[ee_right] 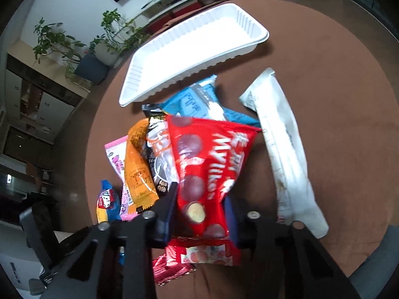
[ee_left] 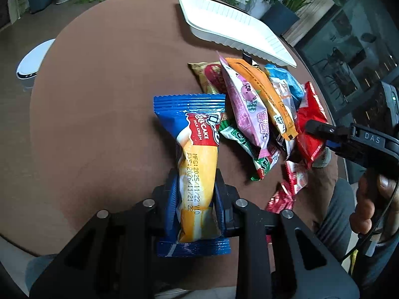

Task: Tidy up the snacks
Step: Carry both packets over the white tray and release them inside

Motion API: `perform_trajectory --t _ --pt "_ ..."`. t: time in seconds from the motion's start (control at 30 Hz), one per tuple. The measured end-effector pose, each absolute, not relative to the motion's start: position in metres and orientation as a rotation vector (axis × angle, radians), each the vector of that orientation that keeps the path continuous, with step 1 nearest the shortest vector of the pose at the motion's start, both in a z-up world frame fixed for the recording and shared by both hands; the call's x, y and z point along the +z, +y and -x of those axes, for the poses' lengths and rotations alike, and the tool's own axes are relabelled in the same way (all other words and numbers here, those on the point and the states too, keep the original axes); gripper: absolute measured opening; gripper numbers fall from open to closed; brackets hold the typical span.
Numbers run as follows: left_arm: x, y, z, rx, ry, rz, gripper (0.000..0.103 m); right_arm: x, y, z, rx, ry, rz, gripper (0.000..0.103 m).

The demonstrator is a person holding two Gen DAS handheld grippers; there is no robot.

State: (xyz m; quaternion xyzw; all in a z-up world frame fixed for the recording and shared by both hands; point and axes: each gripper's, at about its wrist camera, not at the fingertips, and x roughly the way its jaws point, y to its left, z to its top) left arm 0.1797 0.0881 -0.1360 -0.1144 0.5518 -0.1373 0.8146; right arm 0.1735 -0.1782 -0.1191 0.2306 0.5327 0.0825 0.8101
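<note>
My left gripper (ee_left: 195,174) is shut on a blue and yellow roll cake packet (ee_left: 194,164), held above the round brown table (ee_left: 104,104). My right gripper (ee_right: 202,194) is shut on a red Mylikes chocolate bag (ee_right: 212,164); it also shows in the left wrist view (ee_left: 309,124). A pile of snack packets lies between them: pink (ee_left: 249,104), orange (ee_left: 269,94), light blue (ee_right: 197,99) and green (ee_left: 247,147). A white ribbed tray (ee_right: 189,47) stands empty beyond the pile; it also shows in the left wrist view (ee_left: 234,22).
A long white packet (ee_right: 284,154) lies right of the pile. Small red packets (ee_right: 172,266) lie near the table's front edge. A white device (ee_left: 32,62) sits off the table's left. Potted plants (ee_right: 109,35) and shelves stand behind the table.
</note>
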Motion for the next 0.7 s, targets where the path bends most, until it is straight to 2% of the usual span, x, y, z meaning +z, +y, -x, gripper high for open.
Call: perform_trajectory --t 0.1,0.37,0.7 --pt "-0.134 0.091 -0.170 -0.280 1.147 0.267 0.024 -0.111 -0.184 -0.165 0.196 1.101 -0.514 0.028" --pt "-0.121 0.096 -0.143 -0.279 1.105 0.341 0.024 -0.086 -0.198 -0.137 0.296 0.956 -0.581 0.027" --pt "-0.072 0.095 -0.154 -0.308 1.046 0.359 0.024 -0.084 -0.235 -0.135 0.397 0.929 -0.657 0.027"
